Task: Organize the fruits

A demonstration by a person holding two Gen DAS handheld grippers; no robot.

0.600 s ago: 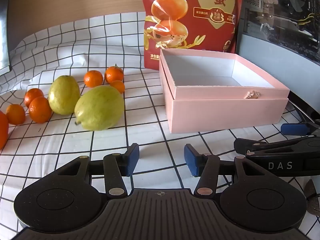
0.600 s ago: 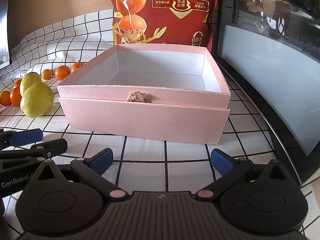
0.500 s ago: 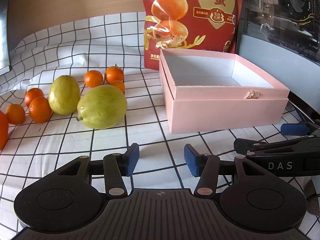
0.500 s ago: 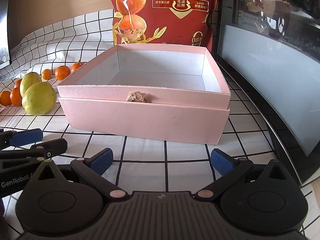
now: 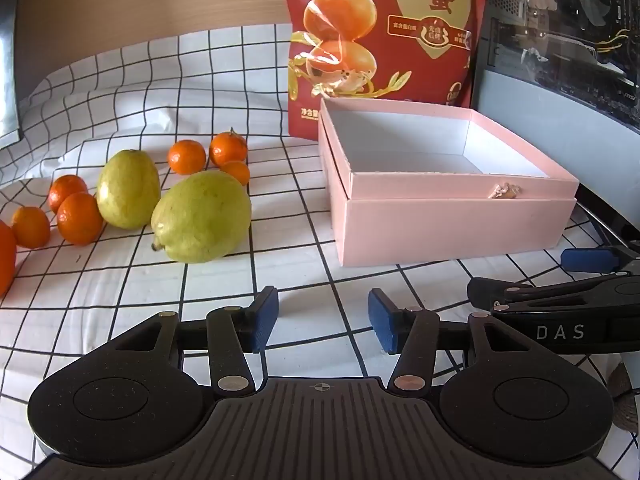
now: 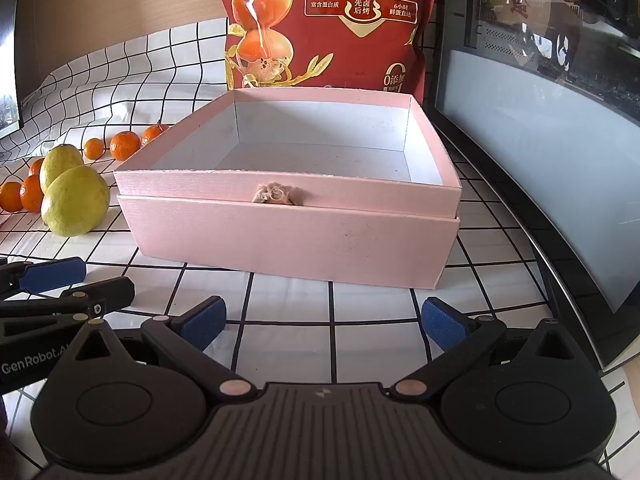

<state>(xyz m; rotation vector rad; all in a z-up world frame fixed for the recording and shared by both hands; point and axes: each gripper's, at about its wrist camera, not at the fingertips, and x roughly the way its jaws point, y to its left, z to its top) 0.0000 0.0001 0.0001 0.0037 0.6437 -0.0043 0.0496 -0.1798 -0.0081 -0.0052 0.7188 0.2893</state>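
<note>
Left wrist view: the left gripper (image 5: 323,320) sits low in the frame with its blue pads apart and nothing between them, over the checked cloth (image 5: 120,288) on the worktop. At middle left lie two yellow-green fruits, the nearer green fruit (image 5: 202,216) just in front of the farther green fruit (image 5: 128,188), with small oranges (image 5: 80,218) scattered beside and behind them. The open pink box (image 5: 452,224) stands at centre right, empty, in front of a red snack bag (image 5: 384,40). The right gripper (image 5: 576,280) juts in from the right edge

Right wrist view: the right gripper (image 6: 323,322) is at the bottom, pads spread wide, holding nothing. The pink box (image 6: 288,236) fills the centre, its white inside bare. The green fruits (image 6: 75,200) and oranges (image 6: 124,145) lie at middle left, apart from the box. The left gripper (image 6: 52,280) shows at lower left. A dark screen (image 6: 540,120) stands on the right
</note>
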